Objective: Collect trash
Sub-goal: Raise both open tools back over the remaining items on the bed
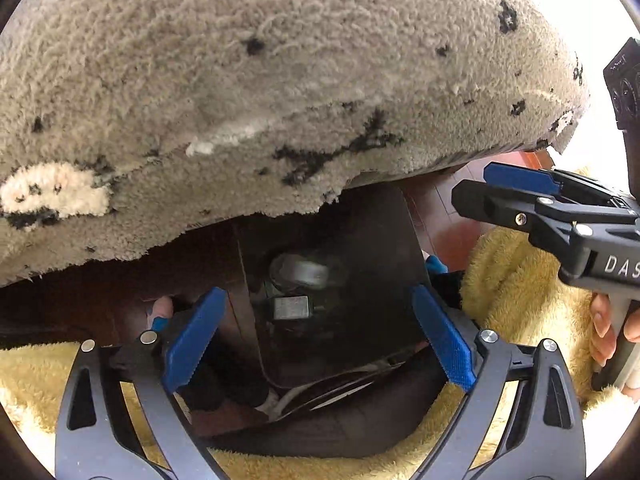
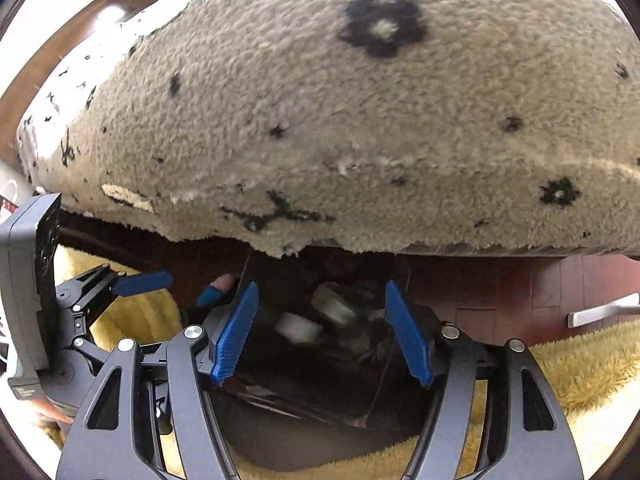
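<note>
A dark trash bag (image 1: 360, 280) hangs open below a grey shaggy rug's edge; pale crumpled trash (image 1: 298, 272) and a grey box-like piece (image 1: 291, 307) lie inside it. My left gripper (image 1: 320, 340) is open, its blue pads astride the bag mouth. My right gripper (image 1: 516, 184) enters from the right, above the bag; its pads look close together there. In the right wrist view my right gripper (image 2: 324, 332) is open over the bag (image 2: 300, 380), with white trash (image 2: 298, 328) blurred between the pads. The left gripper (image 2: 140, 280) shows at the left.
The grey rug (image 1: 260, 100) with black specks fills the upper half of both views. Yellow fluffy fabric (image 1: 520, 280) lies around the bag. Red-brown tiled floor (image 2: 520, 292) and a white bar (image 2: 600, 312) are at the right.
</note>
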Tool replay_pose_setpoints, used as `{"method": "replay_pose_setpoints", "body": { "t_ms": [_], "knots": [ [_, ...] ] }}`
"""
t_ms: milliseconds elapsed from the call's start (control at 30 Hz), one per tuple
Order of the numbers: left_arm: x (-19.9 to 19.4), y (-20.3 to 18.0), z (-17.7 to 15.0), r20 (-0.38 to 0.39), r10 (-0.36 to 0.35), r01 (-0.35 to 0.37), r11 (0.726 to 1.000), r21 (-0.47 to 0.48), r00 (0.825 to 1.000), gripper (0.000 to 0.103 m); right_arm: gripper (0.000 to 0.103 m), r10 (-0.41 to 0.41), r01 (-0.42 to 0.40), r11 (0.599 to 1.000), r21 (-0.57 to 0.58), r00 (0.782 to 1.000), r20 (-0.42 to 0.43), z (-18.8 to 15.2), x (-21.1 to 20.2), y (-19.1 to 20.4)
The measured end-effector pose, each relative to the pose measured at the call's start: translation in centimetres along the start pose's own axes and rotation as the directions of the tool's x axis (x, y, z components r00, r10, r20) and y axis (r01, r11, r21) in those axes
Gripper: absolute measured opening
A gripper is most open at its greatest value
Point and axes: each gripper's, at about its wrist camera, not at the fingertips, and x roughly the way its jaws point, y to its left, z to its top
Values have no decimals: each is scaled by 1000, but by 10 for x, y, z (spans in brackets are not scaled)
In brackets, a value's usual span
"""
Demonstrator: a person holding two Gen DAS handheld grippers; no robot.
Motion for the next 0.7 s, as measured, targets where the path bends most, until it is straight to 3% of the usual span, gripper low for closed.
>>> {"method": "replay_pose_setpoints", "body": {
  "t_ms": [267, 433, 700],
  "knots": [
    [-19, 6, 4, 32, 23, -24, 1000, 8, 999, 91, 67, -8, 7, 1000, 6, 1000, 21, 7, -10, -3],
    [-47, 12, 15, 95, 47, -47, 999, 1, 994, 91, 68, -15, 16, 1000, -7, 994, 104, 19, -39, -4],
    [-116, 31, 46, 257, 96, -93, 995, -24, 962, 91, 70, -56, 84, 992, -95, 962, 269, 63, -95, 10]
  ]
}}
